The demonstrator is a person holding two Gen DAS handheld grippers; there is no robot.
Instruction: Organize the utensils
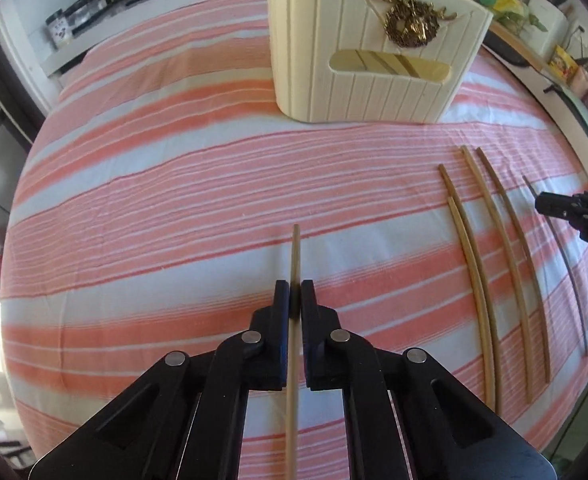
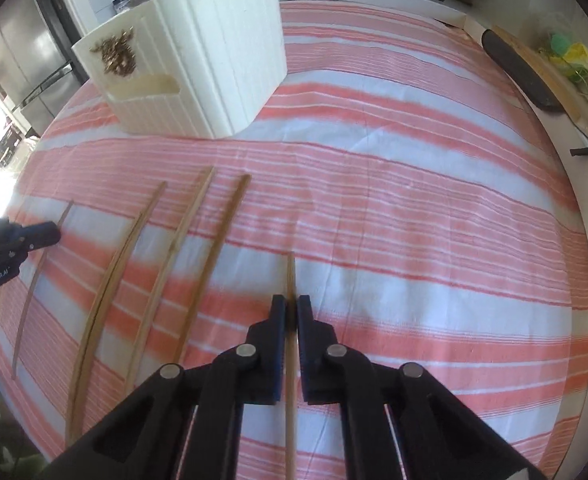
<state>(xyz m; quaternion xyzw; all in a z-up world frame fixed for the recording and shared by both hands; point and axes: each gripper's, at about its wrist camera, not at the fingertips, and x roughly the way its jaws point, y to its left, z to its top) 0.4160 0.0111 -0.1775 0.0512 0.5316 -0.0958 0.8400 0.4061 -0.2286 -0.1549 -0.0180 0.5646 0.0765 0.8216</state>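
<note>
Both claws clamped, one chopstick each.

My left claw grips a pale chopstick between its fingers; my right claw pinches another chopstick, tips pointing forward above the striped cloth on the desk. Loose chopsticks lie side by side between the claws. The cream utensil holder stands upright farther back.

Black left tool, silver rivets, blue-edged pads

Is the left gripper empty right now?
No, the left gripper is shut on a single wooden chopstick that runs between its fingers above the striped cloth.
</note>
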